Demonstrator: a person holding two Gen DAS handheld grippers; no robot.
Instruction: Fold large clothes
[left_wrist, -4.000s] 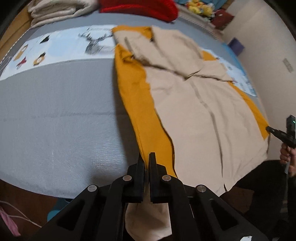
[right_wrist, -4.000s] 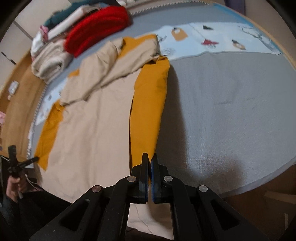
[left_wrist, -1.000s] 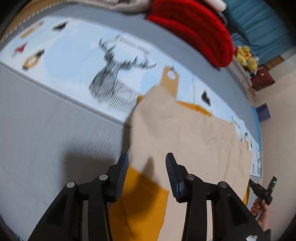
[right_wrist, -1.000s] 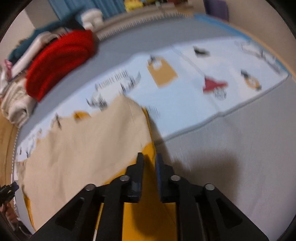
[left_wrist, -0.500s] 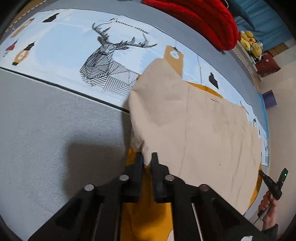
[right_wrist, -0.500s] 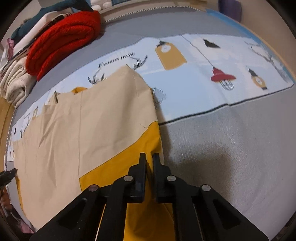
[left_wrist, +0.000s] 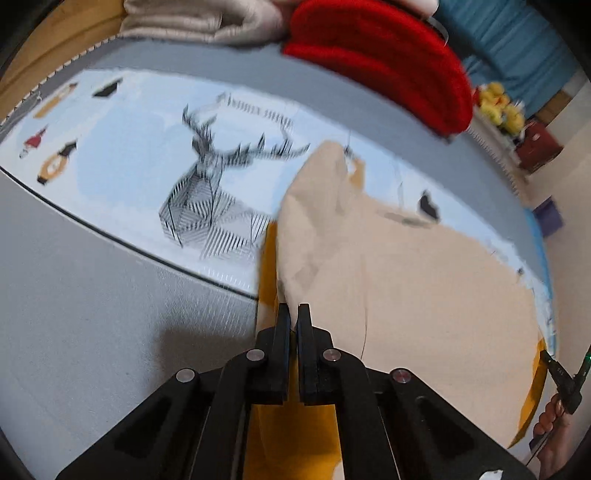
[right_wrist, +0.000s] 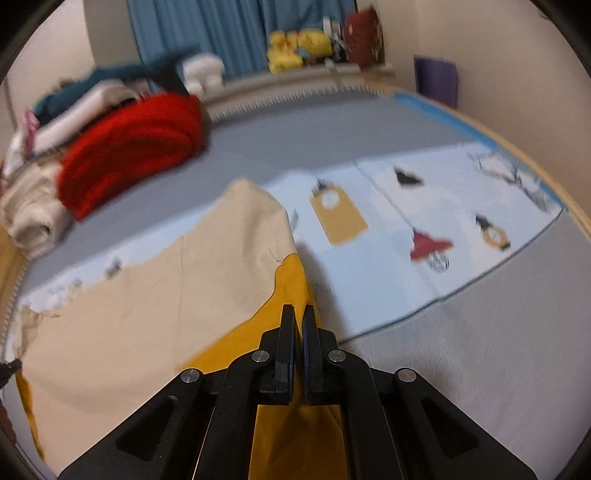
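Observation:
A large beige and mustard-yellow garment (left_wrist: 413, 302) lies folded over on the grey bed, its beige upper layer (right_wrist: 140, 302) covering most of the yellow one. My left gripper (left_wrist: 293, 308) is shut on the garment's left edge, where beige meets yellow. My right gripper (right_wrist: 298, 310) is shut on the yellow right edge, which is lifted off the bed. The other hand-held gripper (left_wrist: 565, 376) shows at the far right of the left wrist view, held by a hand.
A pale blue printed strip (left_wrist: 147, 177) with a deer drawing runs across the grey bed cover (right_wrist: 498, 350). A red knit pile (left_wrist: 384, 62) and folded beige clothes (left_wrist: 199, 18) sit at the back. Plush toys (right_wrist: 295, 46) and a blue curtain stand behind the bed.
Both grippers' jaws closed onto the garment's side edges. The pinched edges now rise off the bed, and both views have tipped up toward the back of the bed.

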